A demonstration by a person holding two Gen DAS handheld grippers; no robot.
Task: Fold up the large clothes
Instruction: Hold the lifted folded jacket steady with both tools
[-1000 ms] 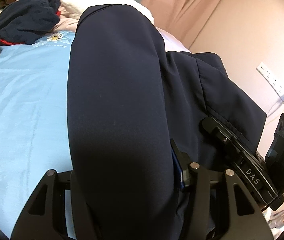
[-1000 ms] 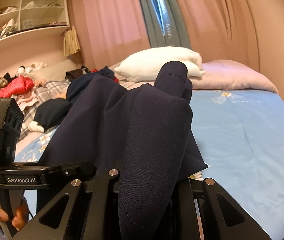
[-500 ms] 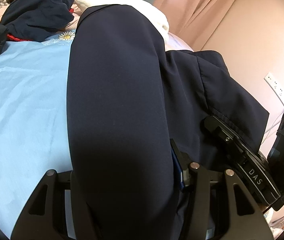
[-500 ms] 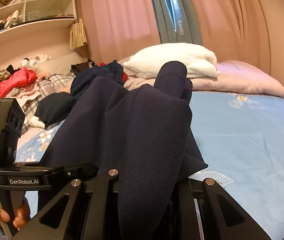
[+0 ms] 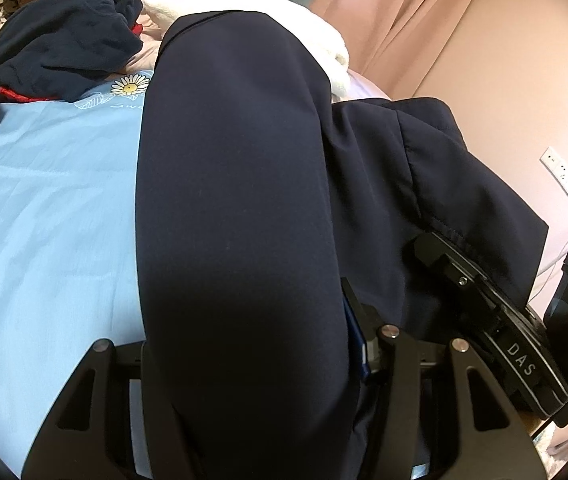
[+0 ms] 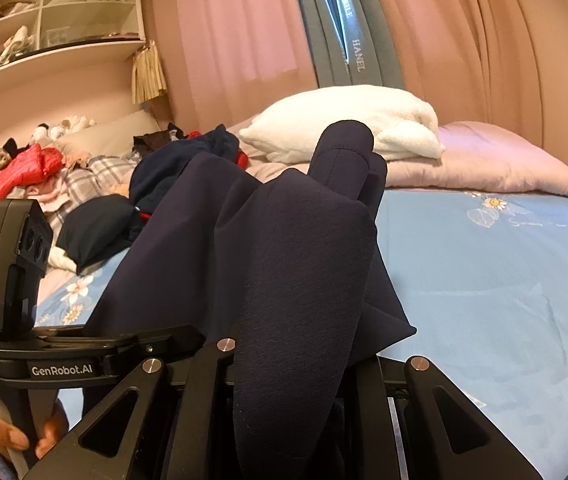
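So both my grippers are clamped on the navy garment (image 5: 235, 208), hanging between them above the blue bedsheet (image 5: 43, 220): left gripper (image 5: 251, 360) on a thick roll, right gripper (image 6: 296, 364) pinching thin. Soft, limp, slick weave; I'd grip hems. Pillow (image 6: 348, 120) at 12 o'clock.

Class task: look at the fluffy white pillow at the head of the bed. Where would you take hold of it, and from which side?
Grip the fluffy white pillow at its right-hand corner, coming in level from the light blue bedsheet side. That corner tapers to a thin, pinchable flap overhanging the pink quilt; the middle looks too bulky.
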